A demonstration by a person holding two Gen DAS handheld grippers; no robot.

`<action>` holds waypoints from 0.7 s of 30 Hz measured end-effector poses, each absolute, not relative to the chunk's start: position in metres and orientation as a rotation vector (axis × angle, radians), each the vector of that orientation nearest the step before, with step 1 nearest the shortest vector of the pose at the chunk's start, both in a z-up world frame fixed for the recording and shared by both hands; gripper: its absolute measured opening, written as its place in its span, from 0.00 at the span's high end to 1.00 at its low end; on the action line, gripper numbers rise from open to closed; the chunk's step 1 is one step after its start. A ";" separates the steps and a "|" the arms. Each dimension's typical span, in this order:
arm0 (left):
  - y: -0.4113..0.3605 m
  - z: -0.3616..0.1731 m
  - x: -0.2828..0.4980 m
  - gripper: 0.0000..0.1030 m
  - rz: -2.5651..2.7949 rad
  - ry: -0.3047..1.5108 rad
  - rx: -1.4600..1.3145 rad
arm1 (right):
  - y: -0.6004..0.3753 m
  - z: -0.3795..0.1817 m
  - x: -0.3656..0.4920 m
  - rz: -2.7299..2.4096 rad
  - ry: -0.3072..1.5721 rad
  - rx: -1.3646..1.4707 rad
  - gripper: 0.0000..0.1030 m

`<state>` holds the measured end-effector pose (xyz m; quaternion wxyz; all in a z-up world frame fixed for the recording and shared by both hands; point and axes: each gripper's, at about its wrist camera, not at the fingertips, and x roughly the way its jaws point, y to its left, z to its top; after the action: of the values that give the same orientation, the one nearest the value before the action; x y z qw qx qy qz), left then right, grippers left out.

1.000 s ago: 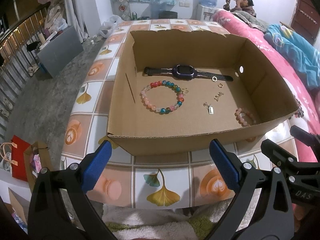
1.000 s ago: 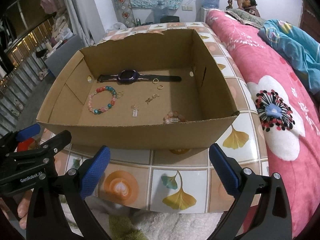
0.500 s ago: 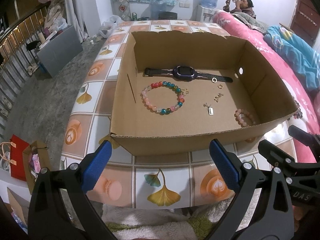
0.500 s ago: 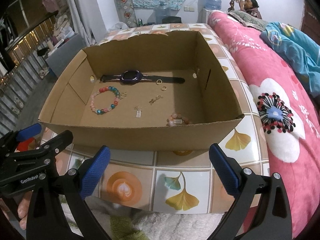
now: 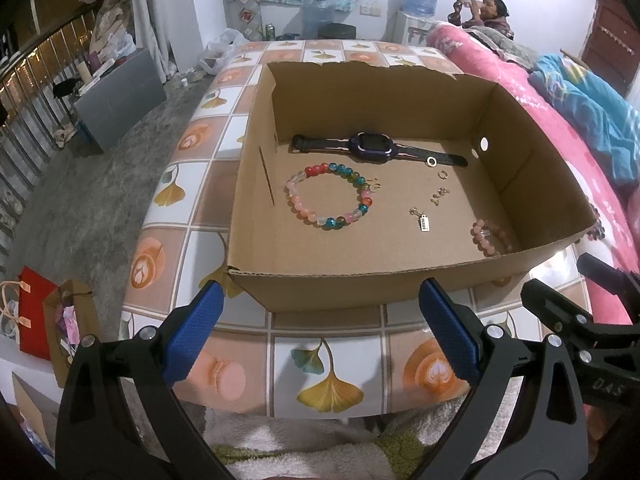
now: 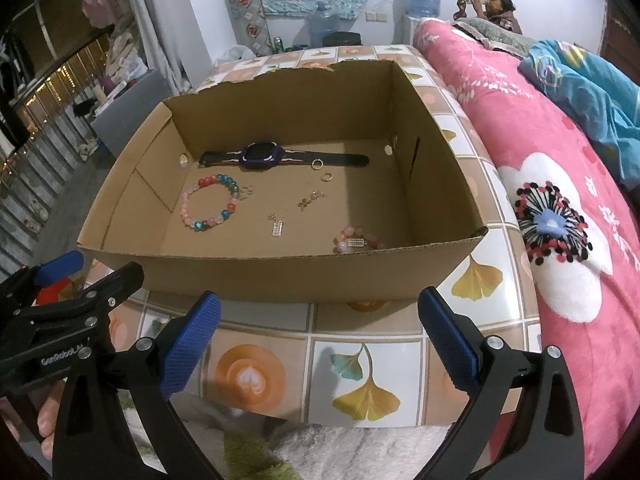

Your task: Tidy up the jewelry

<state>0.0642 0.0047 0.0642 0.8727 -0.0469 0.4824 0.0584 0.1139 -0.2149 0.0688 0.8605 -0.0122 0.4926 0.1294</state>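
Our left tongs (image 5: pixel 318 328) and right tongs (image 6: pixel 318 328) gape empty, short of the box (image 5: pixel 344 290). Nearest, ahead-right of the left pair, lies the pink bracelet (image 6: pixel 354 240); farther, the watch (image 5: pixel 376 148) runs crosswise.

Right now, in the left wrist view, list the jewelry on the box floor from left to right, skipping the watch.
Multicolored bead bracelet → small gold charm beside it → silver tag pendant → gold earring pair → pink bead bracelet near the right wall.
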 end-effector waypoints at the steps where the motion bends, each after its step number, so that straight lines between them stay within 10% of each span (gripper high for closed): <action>1: 0.005 0.064 0.065 0.08 0.121 1.012 -0.101 | -0.215 0.069 0.115 0.272 1.034 -0.024 0.07; 21: 0.006 0.056 0.070 0.08 0.125 1.035 -0.083 | -0.219 0.061 0.118 0.290 1.062 0.013 0.07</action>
<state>0.0698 0.0057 0.0561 0.8665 -0.0394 0.4940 0.0599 0.1178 -0.2188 0.0607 0.8524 0.0064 0.5044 0.1379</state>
